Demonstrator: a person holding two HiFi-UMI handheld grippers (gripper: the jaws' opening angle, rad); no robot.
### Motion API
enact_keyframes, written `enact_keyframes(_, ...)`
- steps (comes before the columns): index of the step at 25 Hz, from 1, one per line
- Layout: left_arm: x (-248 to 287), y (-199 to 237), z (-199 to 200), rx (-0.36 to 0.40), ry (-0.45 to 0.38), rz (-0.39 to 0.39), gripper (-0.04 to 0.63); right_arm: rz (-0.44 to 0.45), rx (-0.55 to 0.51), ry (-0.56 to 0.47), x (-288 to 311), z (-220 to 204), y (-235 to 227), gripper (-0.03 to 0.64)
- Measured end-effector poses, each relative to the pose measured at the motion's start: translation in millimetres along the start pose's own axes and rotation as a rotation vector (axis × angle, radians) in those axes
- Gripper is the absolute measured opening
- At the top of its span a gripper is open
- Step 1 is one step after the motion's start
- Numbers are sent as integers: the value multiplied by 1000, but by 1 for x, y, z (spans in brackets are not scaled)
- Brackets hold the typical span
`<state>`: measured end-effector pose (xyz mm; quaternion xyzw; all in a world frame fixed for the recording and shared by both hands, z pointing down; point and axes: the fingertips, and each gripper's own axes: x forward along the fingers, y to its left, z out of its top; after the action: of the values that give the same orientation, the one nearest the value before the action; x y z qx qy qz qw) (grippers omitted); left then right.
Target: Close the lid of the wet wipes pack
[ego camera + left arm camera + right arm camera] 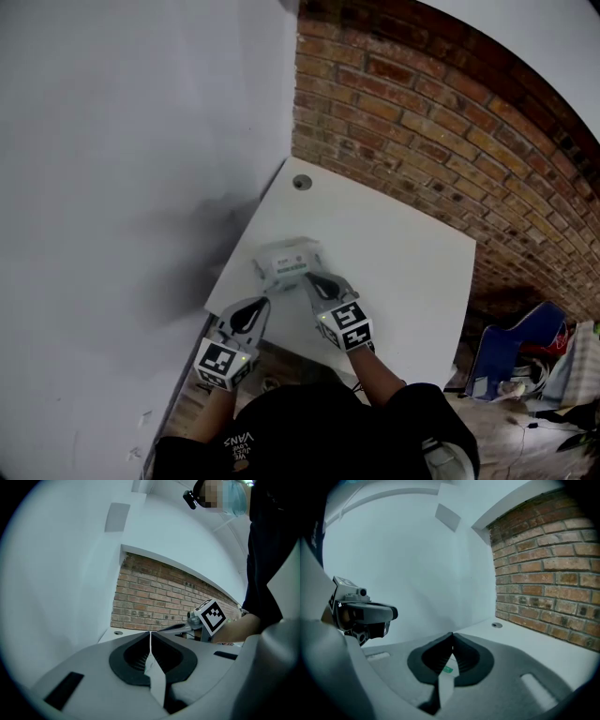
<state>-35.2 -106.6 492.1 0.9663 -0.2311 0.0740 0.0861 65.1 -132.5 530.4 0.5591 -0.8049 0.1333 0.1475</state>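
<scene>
Head view: high overhead, facing steeply down, far from white table (412, 272). Left gripper view: low, close along own jaws, facing brick wall (150, 606) (right gripper (164, 629) in shot). Right gripper view: likewise; shares wall, table.

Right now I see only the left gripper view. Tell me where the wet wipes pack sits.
Observer: The wet wipes pack lies on the white table, close to its edge by the white wall.
Operator: Report the right claw.
Observer: The right claw is shut, its tips at the pack's near right corner.
Operator: Place my left claw.
Observer: The left claw sits at the table's near edge, just short of the pack's near left corner.
</scene>
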Motion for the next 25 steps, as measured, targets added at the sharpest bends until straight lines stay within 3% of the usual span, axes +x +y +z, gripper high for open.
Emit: enact_keyframes(25, -47, -39, -5, 31, -16, -107, 11, -86, 45, -85, -76, -12, 57, -2)
